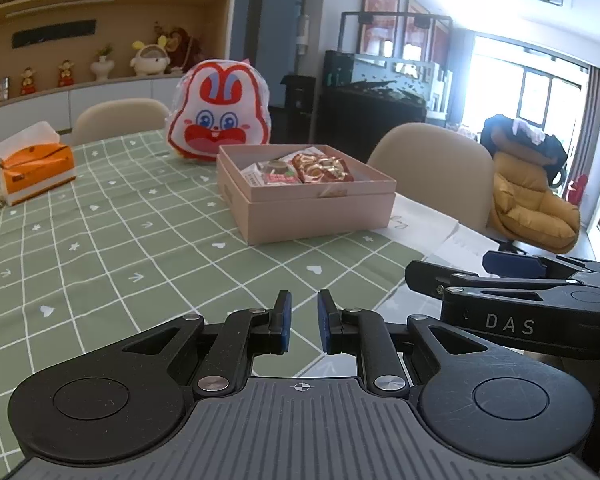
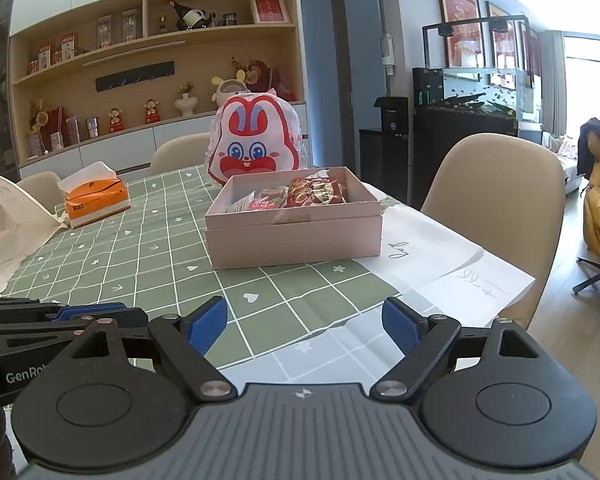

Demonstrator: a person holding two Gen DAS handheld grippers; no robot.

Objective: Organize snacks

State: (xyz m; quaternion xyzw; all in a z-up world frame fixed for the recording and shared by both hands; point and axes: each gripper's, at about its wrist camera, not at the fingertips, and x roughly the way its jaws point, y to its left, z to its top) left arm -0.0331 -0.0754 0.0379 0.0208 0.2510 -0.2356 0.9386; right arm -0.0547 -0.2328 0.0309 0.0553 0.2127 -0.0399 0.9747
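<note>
A pink open box (image 1: 316,212) (image 2: 296,240) stands on the green checked tablecloth and holds several wrapped snacks (image 1: 304,170) (image 2: 300,194). A red and white rabbit-face snack bag (image 1: 220,114) (image 2: 256,142) stands upright just behind the box. My left gripper (image 1: 304,320) is nearly shut with a narrow gap, empty, low over the cloth well in front of the box. My right gripper (image 2: 304,322) is open and empty, also in front of the box. Each gripper shows at the edge of the other's view.
An orange tissue box (image 1: 36,168) (image 2: 96,198) sits at the far left of the table. White paper sheets (image 2: 440,264) lie right of the pink box. Beige chairs (image 2: 496,200) stand around the table. A white bag (image 2: 4,216) is at the left edge.
</note>
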